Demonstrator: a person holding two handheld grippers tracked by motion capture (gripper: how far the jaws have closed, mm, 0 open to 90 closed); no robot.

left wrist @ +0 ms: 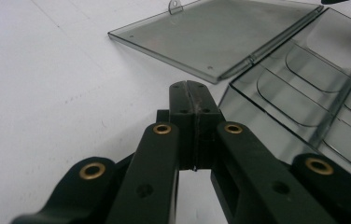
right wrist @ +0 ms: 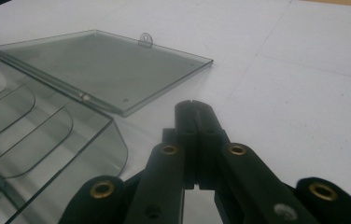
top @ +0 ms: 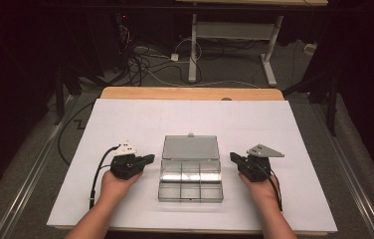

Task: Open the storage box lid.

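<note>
The left hand-held gripper (top: 148,159) has its jaws pressed fully together with nothing between them; in the left gripper view the two black jaws meet along a thin seam, and the tip (left wrist: 193,88) hovers over bare white surface just short of the clear plastic box (left wrist: 304,107). The right hand-held gripper (top: 233,157) is likewise closed tight and empty, its tip (right wrist: 194,106) near the box's other side without touching it. The box (top: 191,180) lies in the middle of the white-covered bench (top: 125,119), between the two grippers, with its lid (top: 190,147) swung open and lying flat behind the divided tray. In the high view both forearms come in from the near edge, the left hand (top: 118,183) and the right hand (top: 260,186) each wrapped around a gripper body, the jaws angled inward toward the box from either side.
</note>
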